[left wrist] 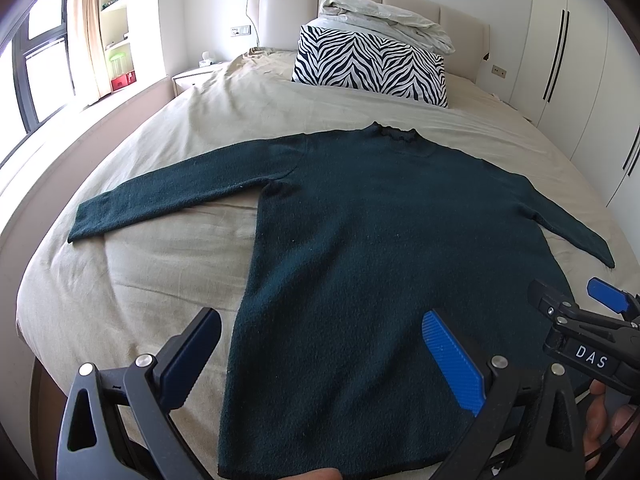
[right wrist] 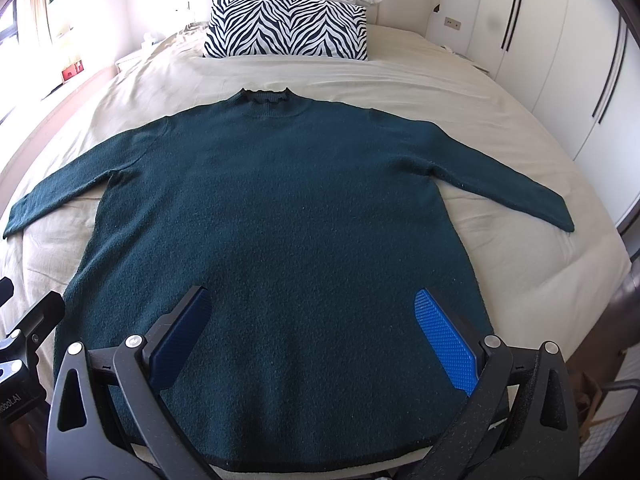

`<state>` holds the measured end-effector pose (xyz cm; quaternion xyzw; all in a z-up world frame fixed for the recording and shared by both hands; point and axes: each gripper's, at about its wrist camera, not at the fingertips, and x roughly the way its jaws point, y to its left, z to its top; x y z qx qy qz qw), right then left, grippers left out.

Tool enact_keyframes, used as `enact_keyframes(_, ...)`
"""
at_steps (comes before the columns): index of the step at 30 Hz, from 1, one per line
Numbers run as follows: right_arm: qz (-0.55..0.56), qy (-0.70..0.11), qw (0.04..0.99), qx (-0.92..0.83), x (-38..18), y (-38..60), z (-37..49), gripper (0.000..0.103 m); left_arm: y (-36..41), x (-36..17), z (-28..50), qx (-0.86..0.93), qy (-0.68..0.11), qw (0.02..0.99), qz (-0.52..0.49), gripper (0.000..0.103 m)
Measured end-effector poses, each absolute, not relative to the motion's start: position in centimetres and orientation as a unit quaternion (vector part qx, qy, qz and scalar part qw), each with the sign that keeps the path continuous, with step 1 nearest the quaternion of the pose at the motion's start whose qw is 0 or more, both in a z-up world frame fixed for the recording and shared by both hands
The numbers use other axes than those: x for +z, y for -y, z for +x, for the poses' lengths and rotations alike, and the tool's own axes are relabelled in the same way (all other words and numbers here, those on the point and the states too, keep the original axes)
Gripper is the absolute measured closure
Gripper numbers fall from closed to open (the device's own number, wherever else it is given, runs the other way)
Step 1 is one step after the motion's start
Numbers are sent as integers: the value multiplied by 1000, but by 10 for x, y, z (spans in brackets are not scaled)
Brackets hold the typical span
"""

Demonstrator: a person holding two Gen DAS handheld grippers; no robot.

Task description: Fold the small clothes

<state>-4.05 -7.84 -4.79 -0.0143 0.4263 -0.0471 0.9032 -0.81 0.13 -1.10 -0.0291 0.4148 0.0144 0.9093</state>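
A dark green sweater (left wrist: 360,240) lies flat on the bed, front up, collar toward the pillows, both sleeves spread out to the sides. It also shows in the right wrist view (right wrist: 288,208). My left gripper (left wrist: 320,344) is open and empty above the sweater's lower left part near the hem. My right gripper (right wrist: 312,320) is open and empty above the lower middle of the sweater. The right gripper also shows in the left wrist view (left wrist: 568,300) at the right edge.
A beige bed sheet (left wrist: 168,264) covers the bed. A zebra-print pillow (left wrist: 372,66) with a folded white duvet (left wrist: 384,16) on it stands at the headboard. White wardrobes (left wrist: 580,60) are on the right, a window and nightstand (left wrist: 192,74) on the left.
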Motion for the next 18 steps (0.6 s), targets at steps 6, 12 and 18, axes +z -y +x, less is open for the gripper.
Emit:
enact_keyframes(6, -16, -430, 902, -42, -52, 79, -36, 0, -3, -19, -11, 0, -408, 912, -40, 0)
enact_keyframes(12, 2, -411, 912, -7, -45, 83, -27, 0, -48, -26, 4, -52, -412, 898, -144, 0)
enact_keyframes(18, 45, -333, 941, 48, -9, 87, -19, 0, -125, -14, 25, -44, -347, 911, -216, 0)
